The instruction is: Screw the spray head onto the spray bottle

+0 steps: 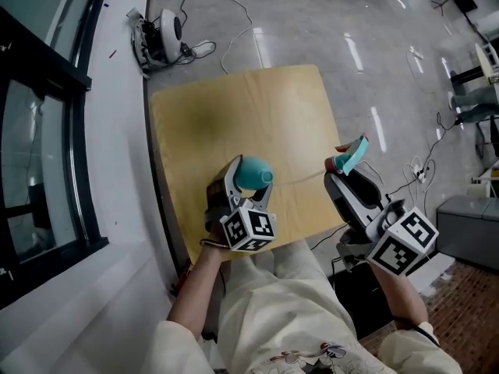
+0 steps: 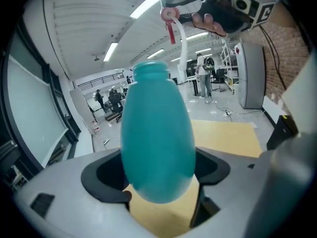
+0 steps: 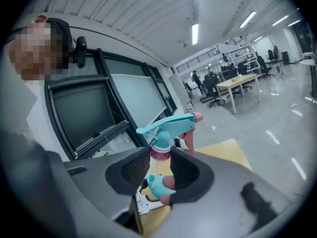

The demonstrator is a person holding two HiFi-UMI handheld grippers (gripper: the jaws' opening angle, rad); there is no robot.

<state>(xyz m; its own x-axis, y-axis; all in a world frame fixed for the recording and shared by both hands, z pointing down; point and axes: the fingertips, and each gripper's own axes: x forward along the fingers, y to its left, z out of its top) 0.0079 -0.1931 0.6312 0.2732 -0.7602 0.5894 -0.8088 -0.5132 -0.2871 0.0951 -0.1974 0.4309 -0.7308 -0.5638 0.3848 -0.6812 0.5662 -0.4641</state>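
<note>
spray bottle (image 2: 157,138) and spray head (image 3: 168,128) held apart
left gripper (image 2: 158,175) clamps the teal bottle over the table (image 1: 257,107)'s near edge; right gripper (image 3: 161,165), jaws narrow, pinches the head's collar just right of the table.

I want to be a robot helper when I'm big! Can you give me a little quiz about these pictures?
1. True or false: the spray head is already screwed onto the spray bottle.
2. Fill in: the right gripper has its jaws shut on the spray ____.
3. Which one holds the spray bottle? A) the left gripper B) the right gripper C) neither
Key: 1 false; 2 head; 3 A.
</note>
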